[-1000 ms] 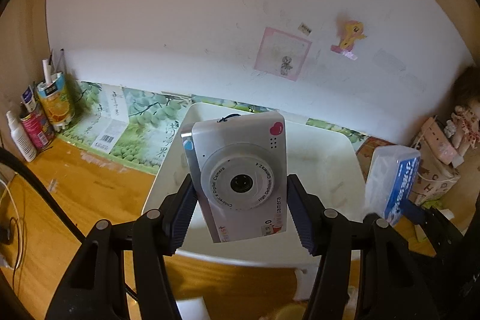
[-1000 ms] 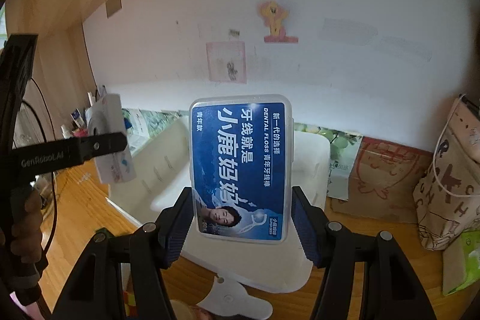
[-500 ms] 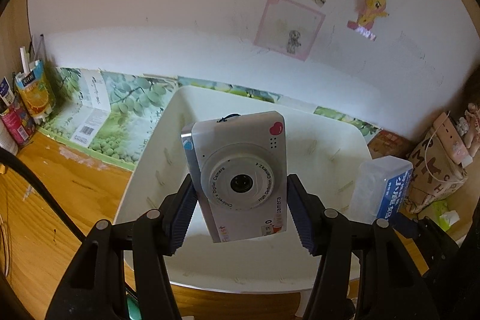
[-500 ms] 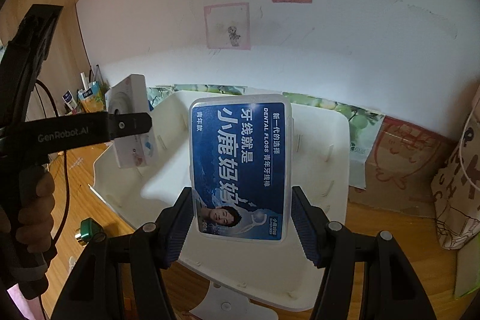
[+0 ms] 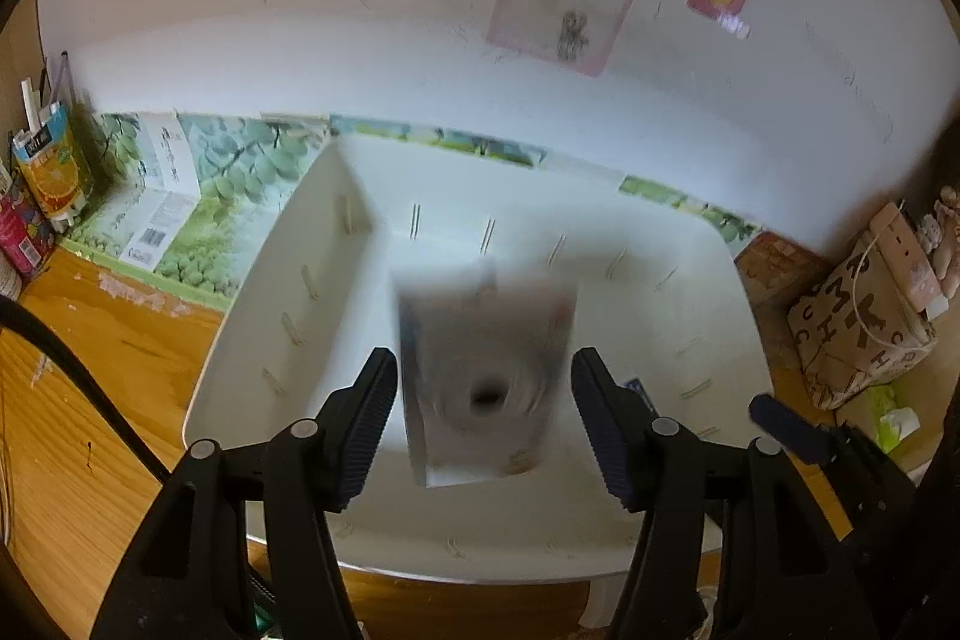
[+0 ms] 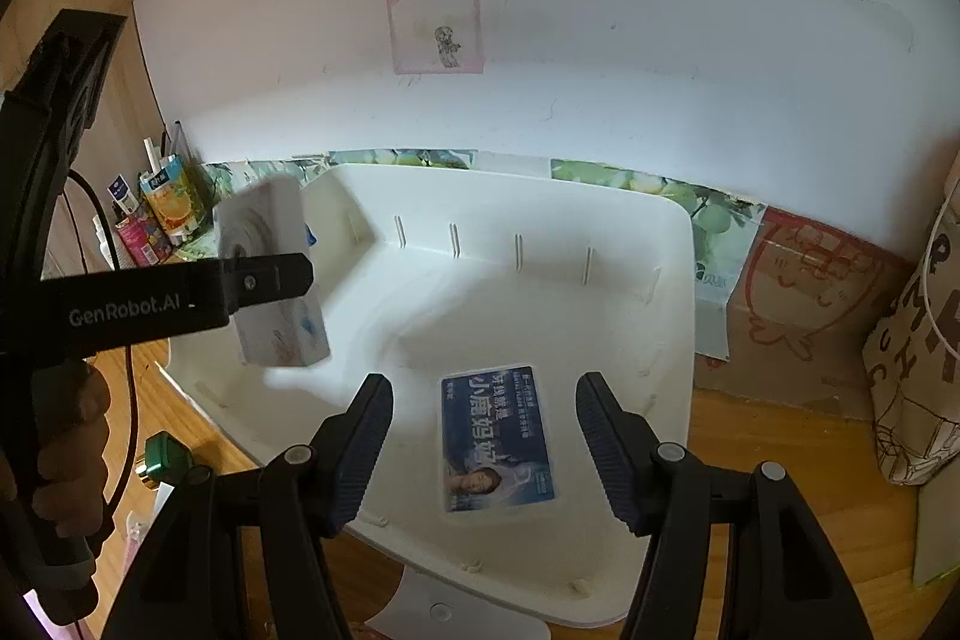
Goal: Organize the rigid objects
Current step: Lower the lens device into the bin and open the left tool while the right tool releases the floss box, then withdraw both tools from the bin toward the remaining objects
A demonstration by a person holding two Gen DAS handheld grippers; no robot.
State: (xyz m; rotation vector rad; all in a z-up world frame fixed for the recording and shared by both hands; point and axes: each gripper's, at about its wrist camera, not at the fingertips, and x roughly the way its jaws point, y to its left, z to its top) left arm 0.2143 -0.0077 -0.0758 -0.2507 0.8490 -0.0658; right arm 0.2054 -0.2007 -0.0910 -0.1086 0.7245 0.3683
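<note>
A white bin [image 5: 288, 316] sits on the wooden desk below both grippers, also in the right wrist view [image 6: 672, 292]. My left gripper [image 5: 483, 421] is open; the white toy camera [image 5: 486, 376] is blurred between its spread fingers, free of the pads and dropping toward the bin. The right wrist view shows the camera [image 6: 273, 280] by the left gripper's finger [image 6: 264, 280] over the bin's left side. My right gripper [image 6: 483, 445] is open and empty. The blue dental floss box [image 6: 495, 439] lies flat on the bin floor below it.
A juice carton [image 5: 51, 166] and bottles stand at the desk's far left. A patterned bag [image 5: 858, 322] and cardboard box [image 6: 804, 292] are to the right of the bin. A green object [image 6: 165, 460] lies on the desk by the bin's front left. A white wall is behind.
Both grippers opened. The floss box fell from the right gripper onto the bin floor. The camera left the left gripper's pads and is falling. Both grippers moved over the bin.
</note>
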